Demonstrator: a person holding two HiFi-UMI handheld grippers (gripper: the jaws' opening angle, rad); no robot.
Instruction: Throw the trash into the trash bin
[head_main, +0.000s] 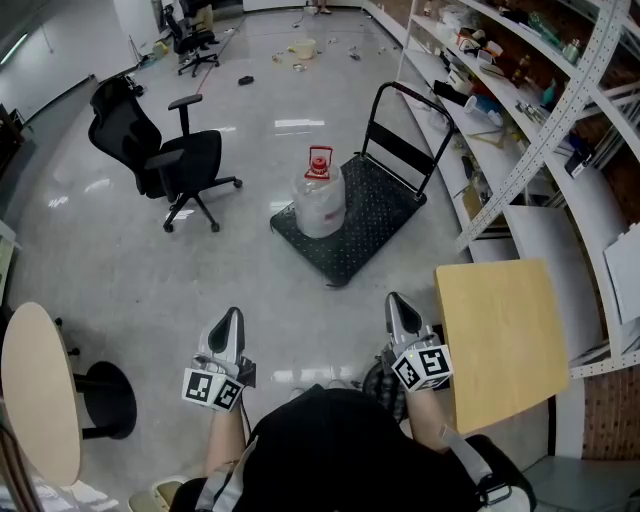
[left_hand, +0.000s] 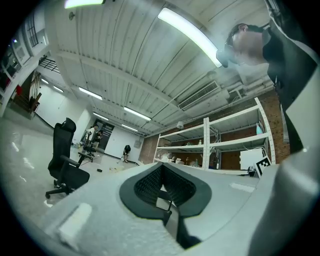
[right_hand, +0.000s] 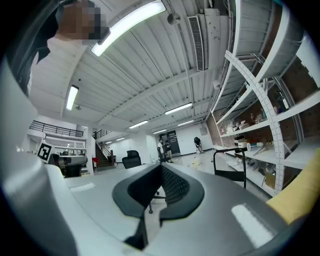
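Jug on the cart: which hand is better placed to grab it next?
Right, narrowly. Both are shut and empty, but the right tongs sit a bit nearer the jug than the left tongs. They must open first.

The person holds both grippers out in front of the body, side by side and apart. The left gripper (head_main: 231, 318) tips slightly upward, its jaws pressed together with nothing between them. The right gripper (head_main: 394, 302) points level, its jaws closed the same way.
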